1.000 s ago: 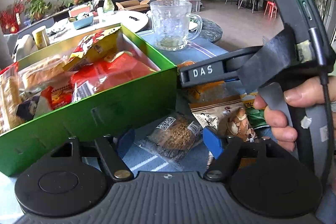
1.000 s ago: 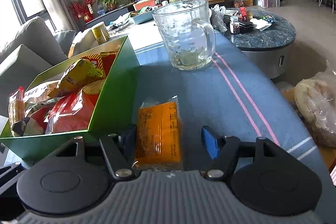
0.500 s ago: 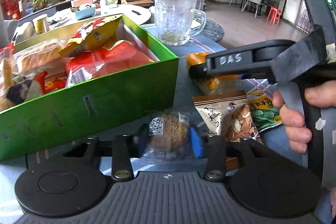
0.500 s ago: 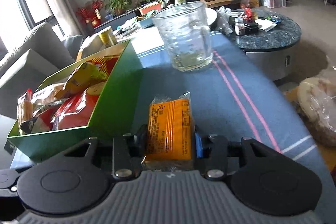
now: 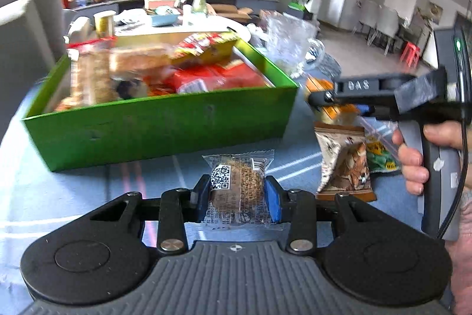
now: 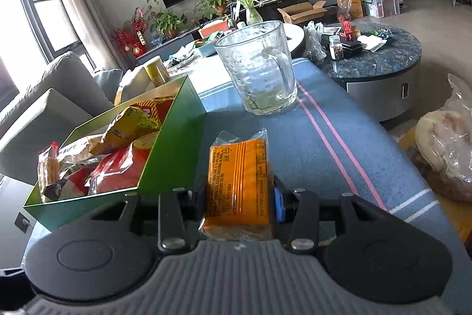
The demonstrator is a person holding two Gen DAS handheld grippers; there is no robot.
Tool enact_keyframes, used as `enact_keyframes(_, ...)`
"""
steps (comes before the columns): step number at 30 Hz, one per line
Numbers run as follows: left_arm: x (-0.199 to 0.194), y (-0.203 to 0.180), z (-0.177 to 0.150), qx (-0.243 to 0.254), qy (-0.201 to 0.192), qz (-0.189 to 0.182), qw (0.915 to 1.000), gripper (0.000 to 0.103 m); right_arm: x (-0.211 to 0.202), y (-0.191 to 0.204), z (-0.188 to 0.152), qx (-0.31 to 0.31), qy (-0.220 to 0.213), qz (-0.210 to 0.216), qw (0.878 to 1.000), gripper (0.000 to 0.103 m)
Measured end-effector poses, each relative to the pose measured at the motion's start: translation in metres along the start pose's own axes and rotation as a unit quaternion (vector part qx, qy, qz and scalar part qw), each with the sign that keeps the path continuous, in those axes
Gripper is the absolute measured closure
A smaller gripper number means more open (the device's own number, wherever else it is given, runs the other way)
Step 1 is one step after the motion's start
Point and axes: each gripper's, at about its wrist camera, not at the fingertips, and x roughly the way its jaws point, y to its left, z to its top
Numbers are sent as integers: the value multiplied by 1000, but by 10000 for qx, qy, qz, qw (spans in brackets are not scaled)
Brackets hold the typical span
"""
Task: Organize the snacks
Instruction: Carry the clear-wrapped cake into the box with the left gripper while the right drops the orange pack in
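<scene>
Currently we have both hands loaded. Our left gripper (image 5: 238, 194) is pinching the round cookie pack (image 5: 237, 191) across its middle, clear of the blue tablecloth (image 5: 73, 197) and in front of the green box (image 5: 159, 126)'s near wall. Our right gripper (image 6: 240, 198) is clamped on the orange wafer pack (image 6: 239, 182), just off the box's right wall, with the glass mug (image 6: 259, 70) further back toward the table's far edge.

Risks as we see them:
- The cookie wrapper is loose clear film. The pads squeeze the biscuit itself, so too much pressure likely cracks it, too little and it slides out on the way over the wall.
- The box is already heaped with red and yellow bags; a drop near its rim could bounce back onto the cloth.
- Both grippers head for the same box, so they may collide at its near right corner if we go in together.
- The nut packet (image 5: 345, 164) and green packet (image 5: 380, 158) lie near the table's right edge, close to our right hand (image 5: 413, 158); a careless swing could knock them off.
- A low carry of the wafer pack could catch the box wall and shove the box.
</scene>
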Motion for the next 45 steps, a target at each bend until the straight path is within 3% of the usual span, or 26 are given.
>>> enact_keyframes(6, -19, 12, 12, -71, -310, 147, 9994, 67, -24, 16, 5, -111, -153, 41, 9998, 39)
enact_keyframes(14, -32, 25, 23, -221, -621, 178, 9977, 67, -49, 50, 17, -430, -487, 448, 9969, 39)
enact_keyframes(31, -53, 68, 60, -391, -1179, 578, 9906, 67, -42, 100, 24, -843, -497, 737, 9925, 39)
enact_keyframes(38, -40, 93, 95, -509, -1360, 660, 9872, 67, -24, 120, 28, -1012, -402, 813, 9907, 39)
enact_keyframes(45, 9, 115, 133, -479, -1245, 754, 9882, 67, -7, 133, 30, -1206, -325, 765, 9892, 39)
